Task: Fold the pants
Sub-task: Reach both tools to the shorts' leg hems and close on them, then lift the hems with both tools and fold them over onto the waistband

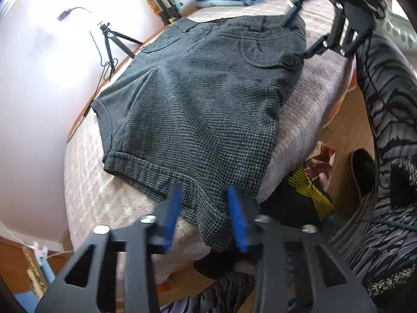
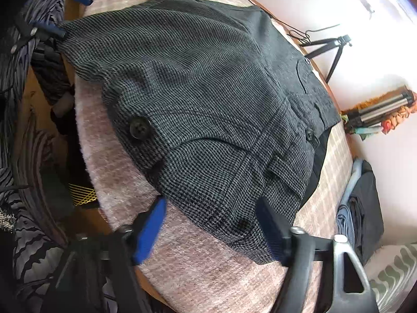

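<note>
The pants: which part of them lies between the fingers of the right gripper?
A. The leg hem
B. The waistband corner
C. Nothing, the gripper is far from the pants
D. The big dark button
B. In the right wrist view the right gripper has its open fingers on either side of the waistband corner of the pants, while the big button sits farther up.
</note>
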The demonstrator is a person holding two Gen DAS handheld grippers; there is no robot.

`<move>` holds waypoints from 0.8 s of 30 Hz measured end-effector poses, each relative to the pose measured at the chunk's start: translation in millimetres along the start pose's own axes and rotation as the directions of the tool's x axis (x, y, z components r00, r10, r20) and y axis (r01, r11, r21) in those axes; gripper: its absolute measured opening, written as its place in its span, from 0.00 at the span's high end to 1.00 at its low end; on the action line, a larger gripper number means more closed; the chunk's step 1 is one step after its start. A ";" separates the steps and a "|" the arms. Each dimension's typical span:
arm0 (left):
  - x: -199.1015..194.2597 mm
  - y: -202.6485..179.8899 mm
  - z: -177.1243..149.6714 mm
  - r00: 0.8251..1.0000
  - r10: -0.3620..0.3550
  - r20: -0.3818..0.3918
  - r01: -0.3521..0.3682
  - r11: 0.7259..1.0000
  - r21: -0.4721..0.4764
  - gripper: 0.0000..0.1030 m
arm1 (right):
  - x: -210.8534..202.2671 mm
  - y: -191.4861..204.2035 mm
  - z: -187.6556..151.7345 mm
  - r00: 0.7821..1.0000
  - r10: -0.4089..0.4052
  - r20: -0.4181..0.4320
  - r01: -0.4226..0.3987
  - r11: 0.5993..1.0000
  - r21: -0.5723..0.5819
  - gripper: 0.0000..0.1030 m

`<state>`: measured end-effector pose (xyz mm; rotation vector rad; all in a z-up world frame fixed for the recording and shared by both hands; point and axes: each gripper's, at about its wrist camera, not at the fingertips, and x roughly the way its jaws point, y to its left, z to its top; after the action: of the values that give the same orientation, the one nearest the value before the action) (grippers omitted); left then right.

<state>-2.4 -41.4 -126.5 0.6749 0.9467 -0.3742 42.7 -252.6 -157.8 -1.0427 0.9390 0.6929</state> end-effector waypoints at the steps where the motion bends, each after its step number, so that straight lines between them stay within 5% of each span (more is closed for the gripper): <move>1: -0.7 2.7 0.6 1.000 -0.006 0.003 0.006 1.000 -0.016 0.79 | 0.4 -0.9 0.2 1.000 0.014 0.000 -0.014 1.000 0.007 0.53; 7: -8.4 18.3 3.2 0.998 -0.043 0.035 0.045 0.997 -0.067 0.95 | -1.4 -5.2 4.0 1.000 0.018 0.015 -0.019 0.999 0.041 0.71; 16: -19.2 50.0 16.6 0.994 -0.022 0.104 0.036 0.989 -0.145 0.96 | -26.5 -28.7 13.3 0.996 -0.027 0.086 0.013 0.989 0.150 0.83; 22: -20.7 65.7 15.8 0.987 -0.103 0.122 0.127 0.971 -0.202 0.95 | -47.9 -46.1 24.1 0.989 -0.063 0.132 0.035 0.979 0.203 0.83; 24: -20.6 60.9 12.1 0.986 -0.120 0.116 0.141 0.970 -0.196 0.87 | -47.3 -47.3 25.9 0.989 -0.070 0.127 0.043 0.979 0.201 0.83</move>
<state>28.6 -4.6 -82.2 0.4034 0.9181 -0.4183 69.2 -247.8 -91.4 -0.8342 0.8408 0.6009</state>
